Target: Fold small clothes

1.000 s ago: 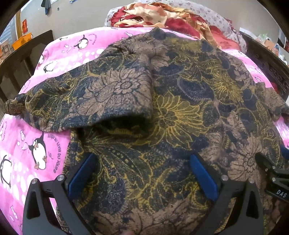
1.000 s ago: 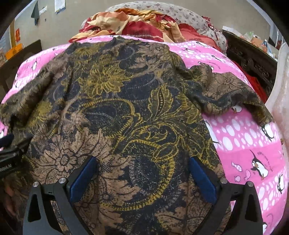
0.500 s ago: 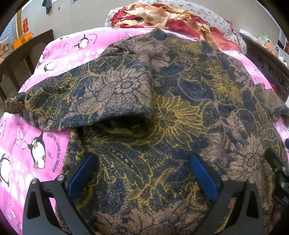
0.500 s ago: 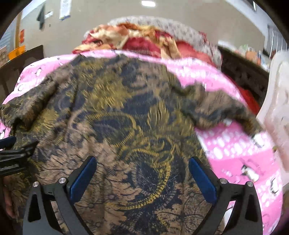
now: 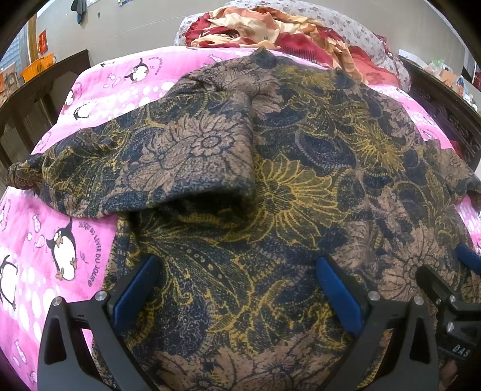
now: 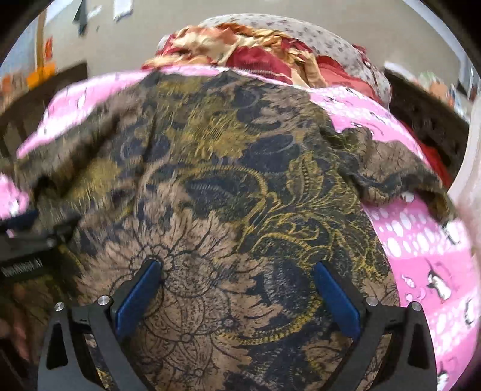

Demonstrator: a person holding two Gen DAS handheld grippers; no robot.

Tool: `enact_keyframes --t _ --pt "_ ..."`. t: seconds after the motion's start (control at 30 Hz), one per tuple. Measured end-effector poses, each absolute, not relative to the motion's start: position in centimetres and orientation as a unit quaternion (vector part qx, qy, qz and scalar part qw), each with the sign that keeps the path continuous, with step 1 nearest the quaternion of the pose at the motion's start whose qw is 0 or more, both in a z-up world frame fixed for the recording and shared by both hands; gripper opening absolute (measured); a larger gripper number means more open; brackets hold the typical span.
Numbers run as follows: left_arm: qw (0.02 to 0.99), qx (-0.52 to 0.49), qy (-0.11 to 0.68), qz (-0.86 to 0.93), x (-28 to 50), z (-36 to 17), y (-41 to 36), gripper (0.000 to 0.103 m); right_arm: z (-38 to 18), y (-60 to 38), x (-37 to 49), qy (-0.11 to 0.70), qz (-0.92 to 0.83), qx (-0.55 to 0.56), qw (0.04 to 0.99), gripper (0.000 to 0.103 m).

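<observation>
A brown, navy and yellow floral batik shirt [image 5: 300, 180] lies spread on the pink penguin bedspread [image 5: 45, 255]. Its left sleeve [image 5: 168, 162] is folded in over the body; its right sleeve [image 6: 390, 177] lies out to the side. My left gripper [image 5: 237, 288] is open and empty just above the shirt's near hem. My right gripper [image 6: 237, 288] is open and empty above the hem further right; it also shows at the right edge of the left wrist view [image 5: 451, 294]. The right wrist view is blurred.
A heap of red and orange cloth [image 5: 285, 33] and a grey spotted pillow [image 5: 354, 27] lie at the far end of the bed. Dark wooden furniture stands at the left [image 5: 39, 96] and right [image 5: 445, 105].
My right gripper has shifted left over the shirt and is still moving. My left gripper has hardly moved. The shirt lies as before.
</observation>
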State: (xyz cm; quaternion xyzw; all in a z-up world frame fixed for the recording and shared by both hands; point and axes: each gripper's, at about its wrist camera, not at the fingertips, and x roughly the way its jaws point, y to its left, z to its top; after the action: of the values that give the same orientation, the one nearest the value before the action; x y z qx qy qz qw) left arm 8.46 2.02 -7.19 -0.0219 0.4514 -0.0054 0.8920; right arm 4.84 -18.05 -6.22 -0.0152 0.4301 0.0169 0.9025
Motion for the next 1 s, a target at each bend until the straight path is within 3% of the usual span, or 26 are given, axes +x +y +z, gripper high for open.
enact_keyframes --t 0.2,0.33,0.43,0.63,0.83,1.0 --pt "0.904 -0.053 0.424 -0.026 7.2 -3.0 4.4 0.103 -6.5 -17.6 4.8 0.43 0.013 -0.029 0.902 0.103" --pt "0.911 -0.077 0.405 -0.013 7.0 -0.6 10.6 0.103 -6.3 -17.6 4.8 0.43 0.014 -0.027 0.902 0.103" --pt "0.898 -0.156 0.41 0.012 7.3 -0.7 17.4 0.103 -6.3 -17.7 4.8 0.43 0.014 -0.028 0.902 0.103" --pt "0.798 -0.412 0.43 0.092 8.6 -3.0 30.4 0.103 -6.4 -17.5 4.9 0.429 0.012 -0.034 0.903 0.103" --pt "0.766 -0.424 0.479 0.065 12.4 -4.2 28.9 0.103 -6.4 -17.5 4.9 0.429 0.012 -0.034 0.903 0.103" --pt "0.762 -0.451 0.451 0.107 12.9 -5.7 29.3 0.101 -6.4 -17.5 4.9 0.429 0.012 -0.033 0.903 0.103"
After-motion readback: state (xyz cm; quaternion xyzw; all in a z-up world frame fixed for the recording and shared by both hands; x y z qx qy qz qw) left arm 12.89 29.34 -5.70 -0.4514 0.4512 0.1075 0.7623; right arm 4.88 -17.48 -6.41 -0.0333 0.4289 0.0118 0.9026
